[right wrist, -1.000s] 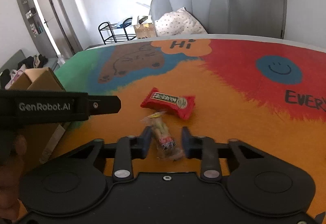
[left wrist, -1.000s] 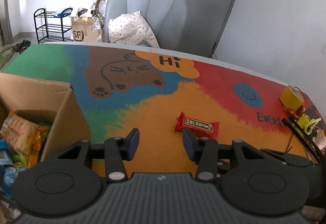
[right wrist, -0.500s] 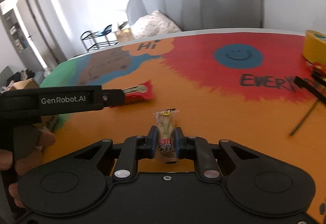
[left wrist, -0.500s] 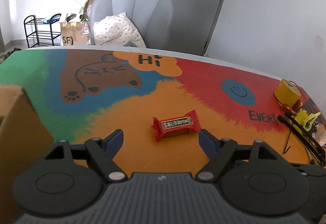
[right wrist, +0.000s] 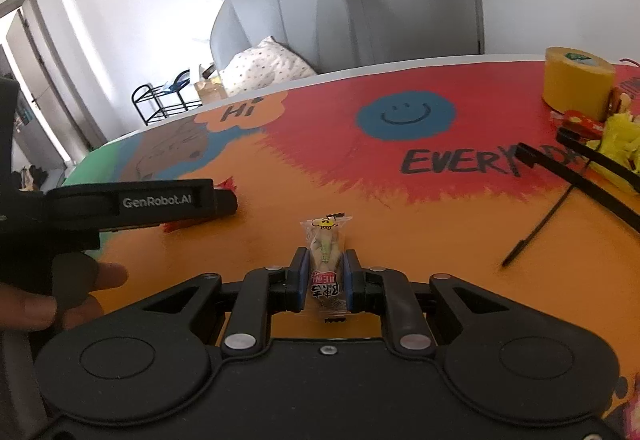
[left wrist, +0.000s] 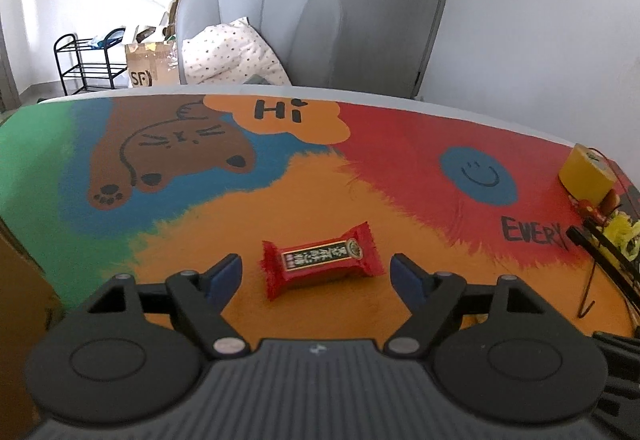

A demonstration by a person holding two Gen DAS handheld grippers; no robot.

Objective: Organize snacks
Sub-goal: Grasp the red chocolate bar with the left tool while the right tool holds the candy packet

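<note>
We have the clear-wrapped snack (right wrist: 326, 268) clamped in our right gripper (right wrist: 325, 272) above mid-table, while our wide-open left gripper (left wrist: 316, 274) straddles the red snack bar (left wrist: 322, 264), which needs closing on next.

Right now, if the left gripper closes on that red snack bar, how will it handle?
The red snack bar lies flat and wrapped, so probably light, unlikely to roll. Its glossy, crinkled wrapper may slip or crumple between the open left gripper.

Right claw (right wrist: 324, 274) — now around snack (right wrist: 326, 272)
</note>
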